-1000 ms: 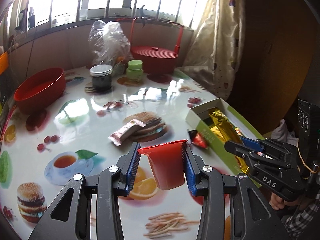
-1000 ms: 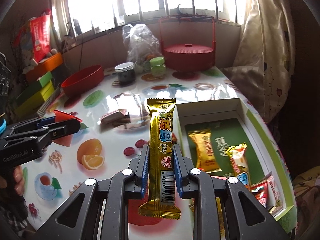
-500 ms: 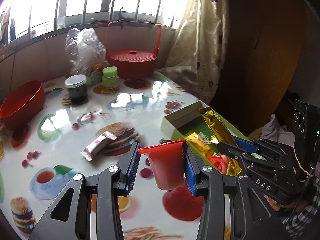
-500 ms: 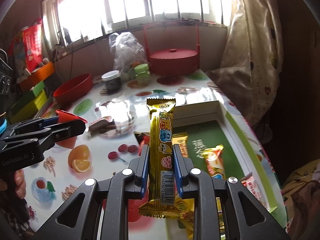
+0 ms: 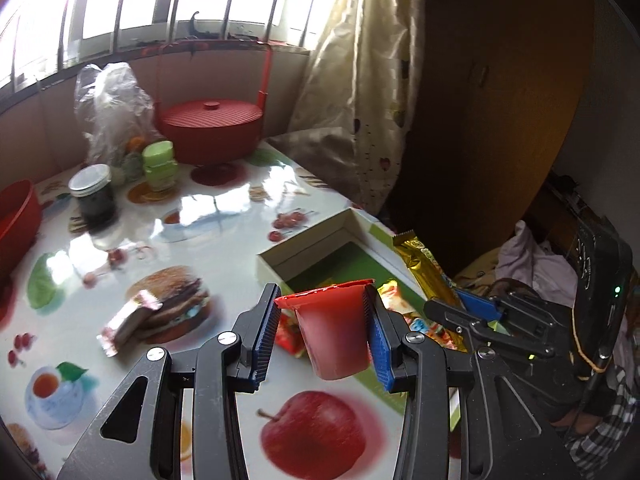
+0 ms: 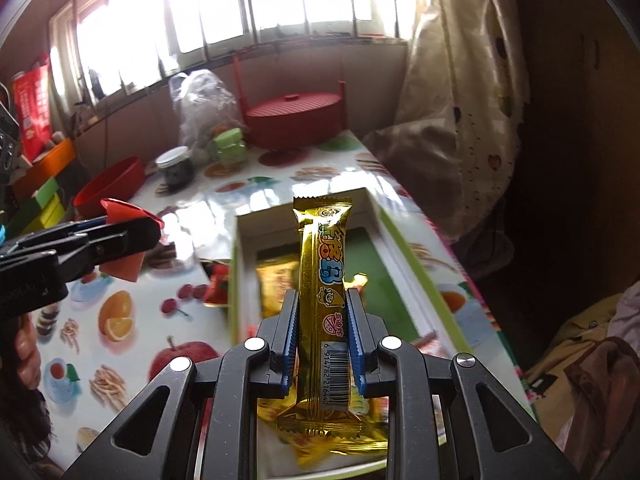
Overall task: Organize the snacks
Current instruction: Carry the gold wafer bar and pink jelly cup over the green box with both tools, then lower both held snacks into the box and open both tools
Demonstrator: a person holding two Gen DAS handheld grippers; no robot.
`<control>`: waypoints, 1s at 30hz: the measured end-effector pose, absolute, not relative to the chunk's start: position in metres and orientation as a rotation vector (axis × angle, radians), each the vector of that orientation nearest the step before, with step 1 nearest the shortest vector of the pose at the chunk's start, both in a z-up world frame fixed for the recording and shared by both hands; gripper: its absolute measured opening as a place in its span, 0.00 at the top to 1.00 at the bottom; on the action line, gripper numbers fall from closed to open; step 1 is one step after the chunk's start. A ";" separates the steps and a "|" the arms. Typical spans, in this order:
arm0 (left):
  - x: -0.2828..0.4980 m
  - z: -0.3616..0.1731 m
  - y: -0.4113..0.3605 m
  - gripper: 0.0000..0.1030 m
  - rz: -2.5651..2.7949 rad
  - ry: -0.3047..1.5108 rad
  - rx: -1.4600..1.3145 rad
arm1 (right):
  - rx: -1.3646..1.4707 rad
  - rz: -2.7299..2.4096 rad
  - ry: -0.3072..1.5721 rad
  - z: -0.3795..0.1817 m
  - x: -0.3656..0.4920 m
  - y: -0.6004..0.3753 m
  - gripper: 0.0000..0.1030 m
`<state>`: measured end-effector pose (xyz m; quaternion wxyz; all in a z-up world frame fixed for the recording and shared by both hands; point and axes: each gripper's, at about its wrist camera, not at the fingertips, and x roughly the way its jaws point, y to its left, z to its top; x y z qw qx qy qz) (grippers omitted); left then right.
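Note:
My left gripper (image 5: pixel 320 312) is shut on a red jelly cup (image 5: pixel 334 336) and holds it above the table by the near left edge of the open green-lined box (image 5: pixel 320 236). My right gripper (image 6: pixel 322 316) is shut on a long gold snack bar (image 6: pixel 324 280) and holds it over the box (image 6: pixel 404 268), which has several wrapped snacks in it. The left gripper with the red cup also shows in the right wrist view (image 6: pixel 100 240). A pink-brown wrapped snack (image 5: pixel 128 322) lies on the table. A red packet (image 6: pixel 216 290) lies just left of the box.
The table (image 5: pixel 224 216) has a glossy fruit-print cloth. At the back stand a red lidded basket (image 5: pixel 212 128), a dark jar (image 5: pixel 94 196), a green jar (image 5: pixel 160 164), a plastic bag (image 5: pixel 112 108) and a red bowl (image 6: pixel 112 188). A curtain (image 5: pixel 360 92) hangs at the right.
Both grippers have moved right toward the box with their snacks. The red cup is now beside the box edge and the gold bar is over the box.

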<state>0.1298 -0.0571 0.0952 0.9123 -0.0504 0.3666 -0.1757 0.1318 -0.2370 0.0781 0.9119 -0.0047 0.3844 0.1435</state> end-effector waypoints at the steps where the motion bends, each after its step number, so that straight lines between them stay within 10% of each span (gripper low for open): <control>1: 0.132 0.094 -0.061 0.59 -0.371 0.760 -0.106 | -0.009 0.285 0.798 0.076 0.132 -0.241 0.79; 30: 0.174 0.046 -0.132 0.59 -0.450 0.903 -0.061 | -0.088 0.214 0.878 0.042 0.136 -0.268 0.79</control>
